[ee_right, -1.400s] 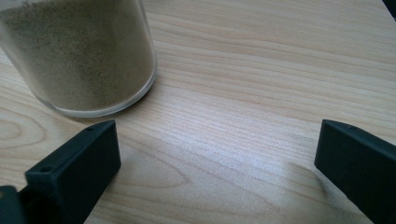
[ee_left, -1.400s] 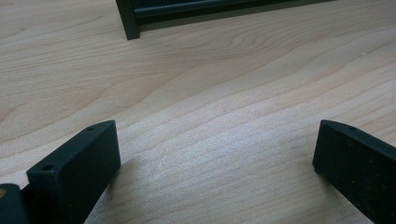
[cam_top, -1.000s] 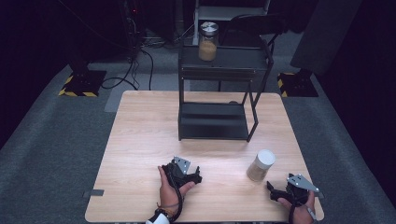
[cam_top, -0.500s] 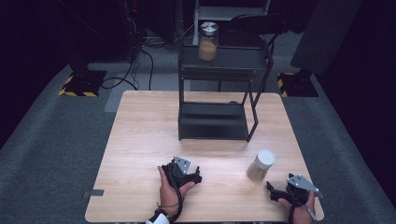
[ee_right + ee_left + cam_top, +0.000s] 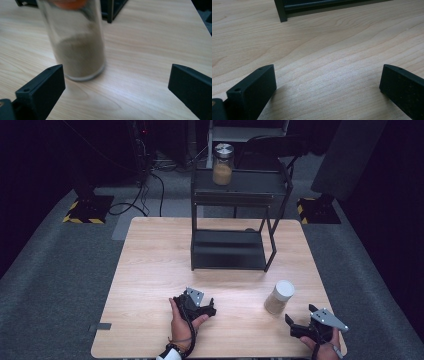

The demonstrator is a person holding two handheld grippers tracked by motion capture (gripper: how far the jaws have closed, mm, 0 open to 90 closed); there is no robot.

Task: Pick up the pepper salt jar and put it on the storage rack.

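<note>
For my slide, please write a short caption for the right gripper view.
Open right gripper facing a clear jar of brown powder standing on the wooden table.

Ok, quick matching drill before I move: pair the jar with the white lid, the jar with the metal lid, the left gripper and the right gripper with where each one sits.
Things:
1. jar with the white lid
2. jar with the metal lid
3. left gripper
4. right gripper

Places:
A. top shelf of the black rack
B. near right corner of the table, jaws apart
C. on the table, right of the rack
D. near edge, middle of the table, jaws apart

Pairs: 1-C, 2-A, 3-D, 4-B
</note>
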